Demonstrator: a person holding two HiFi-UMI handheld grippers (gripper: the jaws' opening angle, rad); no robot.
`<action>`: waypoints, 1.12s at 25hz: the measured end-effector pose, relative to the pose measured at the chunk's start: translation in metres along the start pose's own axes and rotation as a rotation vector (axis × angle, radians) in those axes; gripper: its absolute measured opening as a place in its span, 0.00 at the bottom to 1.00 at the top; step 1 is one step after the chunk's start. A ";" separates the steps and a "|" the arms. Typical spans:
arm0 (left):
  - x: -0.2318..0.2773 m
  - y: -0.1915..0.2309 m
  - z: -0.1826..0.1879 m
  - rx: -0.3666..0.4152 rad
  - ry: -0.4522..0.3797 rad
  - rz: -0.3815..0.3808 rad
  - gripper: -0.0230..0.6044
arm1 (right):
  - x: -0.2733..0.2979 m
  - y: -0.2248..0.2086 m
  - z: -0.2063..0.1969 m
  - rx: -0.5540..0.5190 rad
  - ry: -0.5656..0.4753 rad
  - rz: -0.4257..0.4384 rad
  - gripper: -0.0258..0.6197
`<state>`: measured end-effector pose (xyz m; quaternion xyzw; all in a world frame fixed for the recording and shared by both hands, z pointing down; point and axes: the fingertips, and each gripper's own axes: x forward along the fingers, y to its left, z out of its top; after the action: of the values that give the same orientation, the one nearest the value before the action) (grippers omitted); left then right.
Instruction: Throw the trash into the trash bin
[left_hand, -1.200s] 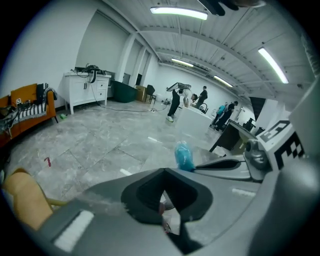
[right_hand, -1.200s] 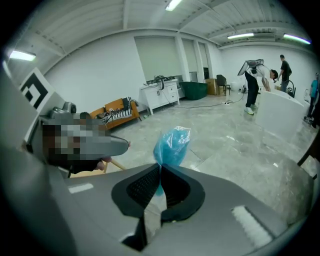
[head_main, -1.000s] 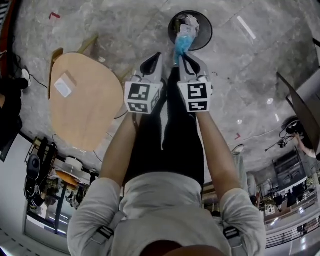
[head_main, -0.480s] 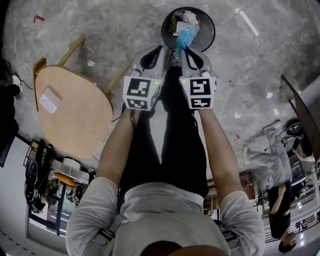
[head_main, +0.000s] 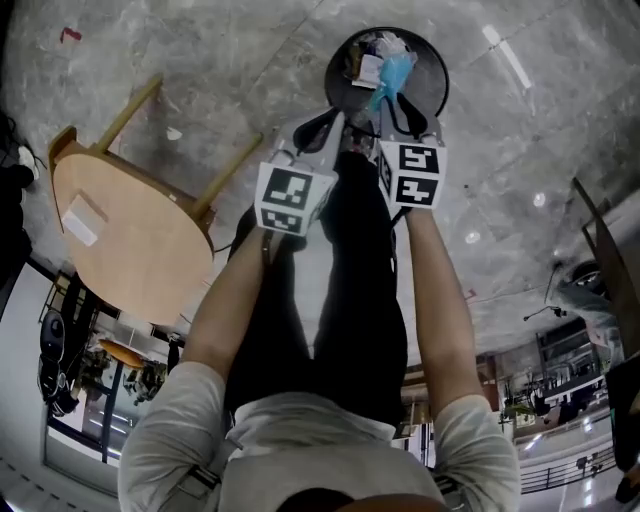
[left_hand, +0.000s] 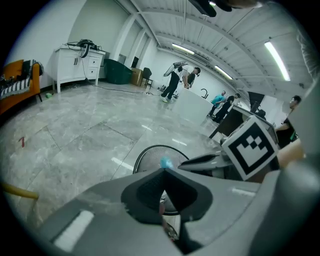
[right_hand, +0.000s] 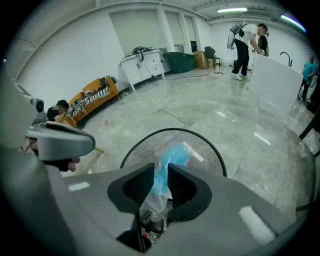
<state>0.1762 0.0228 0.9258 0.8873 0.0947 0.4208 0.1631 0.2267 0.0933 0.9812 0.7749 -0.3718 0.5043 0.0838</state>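
Right tongs (right_hand: 161, 175) (head_main: 402, 95): jaws opening, with a gap between my 2 pads. The bag (right_hand: 171, 159) (head_main: 393, 70) hangs in that gap, and I cannot tell whether either pad presses on it.
Left tongs (left_hand: 162, 172) (head_main: 322, 128): jaws together, tips meeting, nothing in them.
Bag: blue at the top, clear plastic lower down. The blue end sticks out past my right pads and the clear end dangles over the mouth of the bin (right_hand: 142, 150) (head_main: 330, 82).
Bin: round, black mesh, standing on the floor (head_main: 230, 60). Crumpled paper (head_main: 368, 68) and other scraps lie inside.
Tongs together: side by side, both pointing steeply down. My right tips are over the bin's mouth, my left tips near its rim.
Table (head_main: 140, 260): round, wood, to my left and well apart from the bin. 1 white card (head_main: 80, 220) lies on it.
Floor: grey marble, shiny.
Background: several people (right_hand: 247, 42) stand far off by a white counter.
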 end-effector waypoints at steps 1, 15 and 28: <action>0.000 -0.001 0.000 0.000 0.006 -0.003 0.07 | -0.001 -0.003 0.002 -0.001 0.000 -0.004 0.18; -0.079 -0.040 0.080 -0.026 -0.032 0.037 0.07 | -0.125 0.051 0.081 -0.072 -0.125 0.045 0.05; -0.204 -0.114 0.205 -0.011 -0.186 0.028 0.07 | -0.312 0.091 0.180 0.008 -0.374 -0.109 0.05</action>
<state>0.2040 0.0229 0.6162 0.9229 0.0643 0.3393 0.1701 0.2293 0.0912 0.6101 0.8744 -0.3362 0.3477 0.0377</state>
